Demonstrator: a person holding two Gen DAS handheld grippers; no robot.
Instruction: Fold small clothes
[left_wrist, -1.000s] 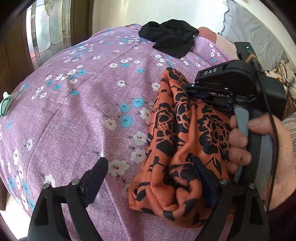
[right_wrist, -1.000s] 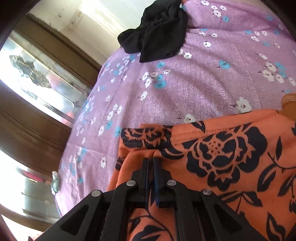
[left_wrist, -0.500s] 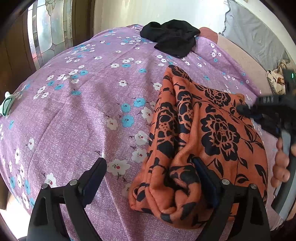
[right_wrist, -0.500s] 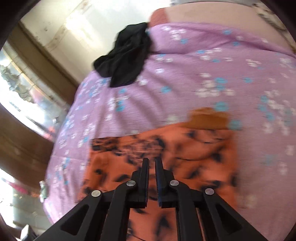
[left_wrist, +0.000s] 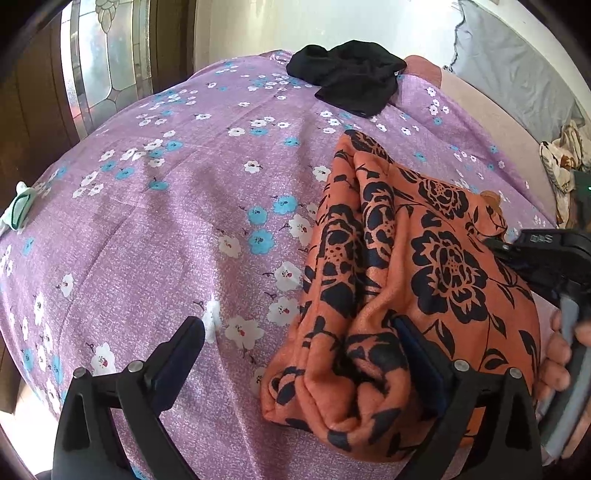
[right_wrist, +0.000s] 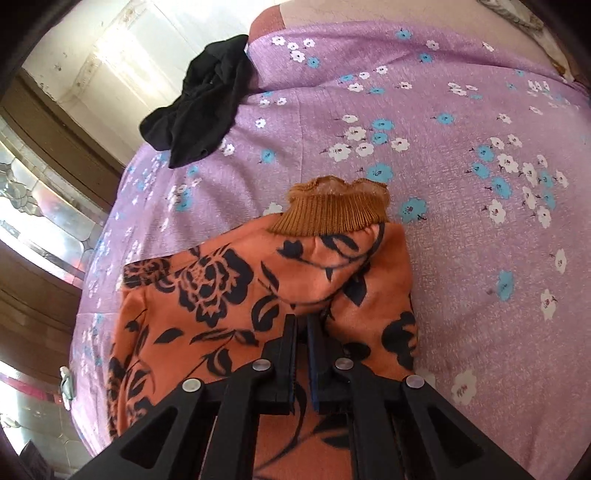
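An orange garment with a black flower print (left_wrist: 406, 280) lies folded on the purple flowered sheet (left_wrist: 184, 206). Its brown ribbed cuff (right_wrist: 328, 214) shows at the far edge in the right wrist view. My left gripper (left_wrist: 299, 332) is open wide; its right finger rests on the garment's near fold, its left finger over bare sheet. My right gripper (right_wrist: 301, 325) has its jaws closed, low over the garment (right_wrist: 207, 295); I cannot tell if cloth is pinched between them. The right gripper also shows at the right edge of the left wrist view (left_wrist: 546, 254).
A black garment (left_wrist: 347, 81) lies bunched at the far end of the sheet, also in the right wrist view (right_wrist: 199, 110). A stained-glass door (left_wrist: 99, 62) stands to the left. A small green clip (left_wrist: 18, 210) sits at the sheet's left edge.
My right gripper has pulled back from the garment's left part to its right edge, uncovering the flat orange panel and the brown cuff. My left gripper has stayed open in place.
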